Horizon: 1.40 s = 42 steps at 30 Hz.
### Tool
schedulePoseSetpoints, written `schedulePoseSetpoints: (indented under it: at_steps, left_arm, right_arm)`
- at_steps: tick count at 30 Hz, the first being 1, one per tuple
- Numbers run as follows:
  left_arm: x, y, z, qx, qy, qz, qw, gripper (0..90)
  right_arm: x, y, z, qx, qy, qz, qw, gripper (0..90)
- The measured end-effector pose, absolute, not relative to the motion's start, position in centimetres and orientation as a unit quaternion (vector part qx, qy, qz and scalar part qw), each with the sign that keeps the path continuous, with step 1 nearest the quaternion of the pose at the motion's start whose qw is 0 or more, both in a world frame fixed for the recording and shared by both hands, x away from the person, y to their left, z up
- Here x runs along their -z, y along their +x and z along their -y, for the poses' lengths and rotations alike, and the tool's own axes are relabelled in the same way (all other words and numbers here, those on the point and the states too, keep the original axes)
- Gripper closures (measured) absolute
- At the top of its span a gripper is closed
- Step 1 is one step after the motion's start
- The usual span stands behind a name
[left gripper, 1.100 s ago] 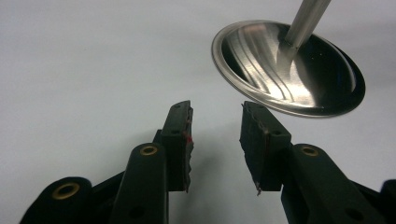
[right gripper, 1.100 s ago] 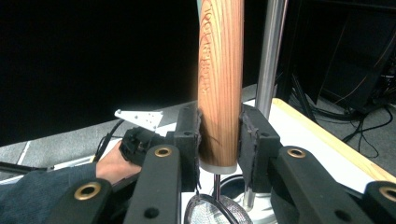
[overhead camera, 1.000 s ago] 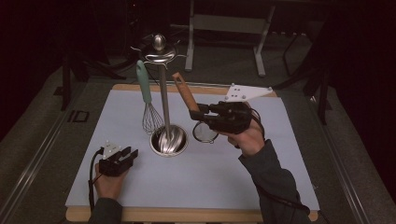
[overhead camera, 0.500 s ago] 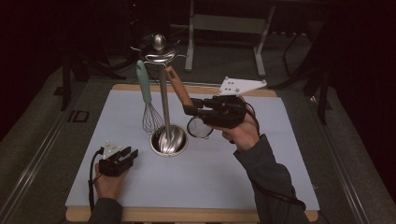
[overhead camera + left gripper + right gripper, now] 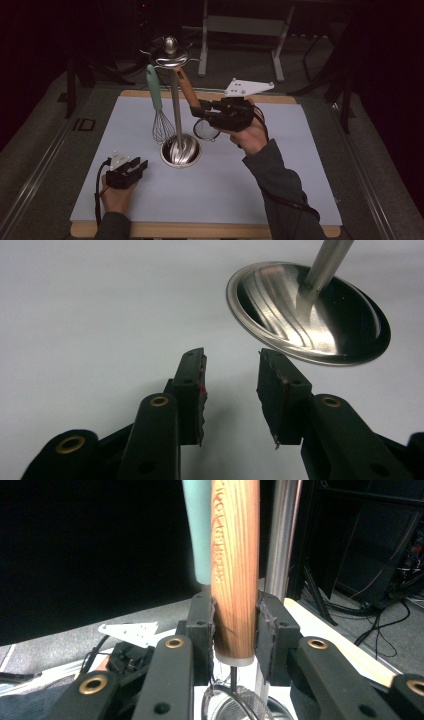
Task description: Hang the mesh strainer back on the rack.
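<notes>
The strainer's handle (image 5: 235,575) is striped reddish-brown wood grain with red lettering. The whisk's handle (image 5: 154,87) is pale teal. The utensil stand (image 5: 181,152) gleams silver on a pale lavender mat (image 5: 125,115). Both grippers' jaws are black.

What my cameras are cutting off or hiding

In my right gripper view, the strainer's wooden handle (image 5: 235,570) is running out past the top edge, its printed lettering is too blurred to read, and the mesh bowl (image 5: 240,705) is getting cropped at the bottom. My right gripper (image 5: 202,112) is hiding part of that bowl in the high view. In my left gripper view, the stand's pole (image 5: 327,262) is leaving the frame at the top, so its hooks are going unseen.
</notes>
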State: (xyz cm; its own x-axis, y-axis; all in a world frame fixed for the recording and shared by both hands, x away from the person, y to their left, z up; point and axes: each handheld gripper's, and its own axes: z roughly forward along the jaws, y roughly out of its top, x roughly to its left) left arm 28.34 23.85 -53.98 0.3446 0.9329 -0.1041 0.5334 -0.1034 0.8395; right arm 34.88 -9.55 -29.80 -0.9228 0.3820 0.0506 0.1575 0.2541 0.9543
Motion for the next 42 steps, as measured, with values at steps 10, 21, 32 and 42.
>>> schedulePoseSetpoints:
  at_steps: [10,21,32,42]
  left_arm:
    - [54.0,28.3,-23.9,-0.236,0.704,-0.521,0.422,63.9]
    - [54.0,28.3,-23.8,-0.238,0.704,-0.519,0.421,63.9]
    - [54.0,28.4,-23.8,-0.237,0.703,-0.522,0.421,63.8]
    - [54.0,28.4,-23.8,-0.238,0.705,-0.521,0.419,63.8]
  right_arm:
    - [30.4,35.6,7.7,-0.564,0.178,-0.798,0.115,68.1]
    - [30.6,35.0,8.5,-0.542,0.188,-0.806,0.144,60.0]
    - [31.6,34.4,10.2,-0.484,0.203,-0.829,0.194,59.4]
    - [34.6,35.0,12.5,-0.382,0.223,-0.876,0.19,59.5]
